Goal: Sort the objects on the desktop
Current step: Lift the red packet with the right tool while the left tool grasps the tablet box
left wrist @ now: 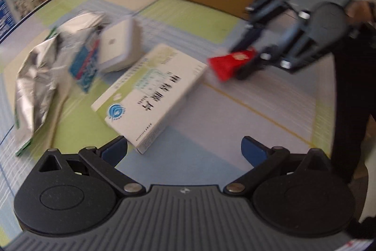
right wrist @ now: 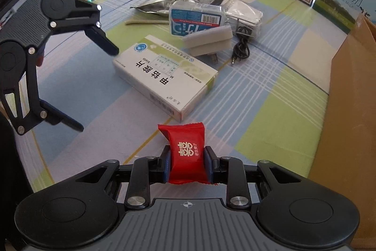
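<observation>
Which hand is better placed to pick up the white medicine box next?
Left. Its tongs are open beside the white medicine box; the right tongs already hold the red candy.

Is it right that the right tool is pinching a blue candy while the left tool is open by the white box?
Not quite: the candy is red, not blue, as the right wrist view shows. The right tool does pinch it, and the left tool is open by the white box.
</observation>
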Tool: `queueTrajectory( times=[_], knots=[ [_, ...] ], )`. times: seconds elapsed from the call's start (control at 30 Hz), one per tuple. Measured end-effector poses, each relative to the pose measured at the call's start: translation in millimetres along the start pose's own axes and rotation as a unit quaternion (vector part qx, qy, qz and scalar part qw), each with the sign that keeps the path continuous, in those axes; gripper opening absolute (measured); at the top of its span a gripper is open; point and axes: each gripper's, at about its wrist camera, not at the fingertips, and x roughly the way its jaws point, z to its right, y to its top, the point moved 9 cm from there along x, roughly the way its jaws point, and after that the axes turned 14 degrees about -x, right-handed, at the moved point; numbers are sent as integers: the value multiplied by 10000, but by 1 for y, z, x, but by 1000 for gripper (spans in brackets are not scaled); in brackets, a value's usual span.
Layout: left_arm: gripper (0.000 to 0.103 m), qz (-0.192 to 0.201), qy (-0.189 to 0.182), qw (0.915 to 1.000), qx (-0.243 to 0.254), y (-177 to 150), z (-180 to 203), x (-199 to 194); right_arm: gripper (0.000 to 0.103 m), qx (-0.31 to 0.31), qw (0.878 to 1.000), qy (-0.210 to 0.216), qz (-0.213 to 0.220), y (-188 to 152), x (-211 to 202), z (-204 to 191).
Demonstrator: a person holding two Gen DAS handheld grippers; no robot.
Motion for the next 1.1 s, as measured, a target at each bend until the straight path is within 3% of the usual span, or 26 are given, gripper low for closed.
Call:
queueTrajectory(
  times=[0.1, 0.23, 0.4, 0.63, 0.8, 0.87, 1.1],
  knots=[
    [101, 115, 424, 9986, 279, 3, -4, 0, 26, 5, 10000, -28, -35, -3, 0, 2],
    [101, 231, 739, 9969, 137, 18, -28, 6, 26, 74, 9999, -51, -66, -9, -1, 4],
    [101, 204, 491, 9985, 89, 34, -36, 20, 26, 123, 9998, -78, -111, -14, -5, 6],
    [101, 23, 353, 9986, 392, 40, -35, 38, 26, 47, 9997, -133, -223, -18, -5, 7],
    [87, -167, 271, 9981, 521, 32, -26, 34, 26, -96, 9995, -149, -266, -20, -6, 2],
    [70, -213, 233, 9983, 491, 27, -22, 29, 26, -143, 9994, -129, -279, -21, -7, -1],
    [67, -446, 177, 9961, 741, -5, 5, 9, 26, -458, 9982, -83, -380, -33, -17, -19]
  ],
)
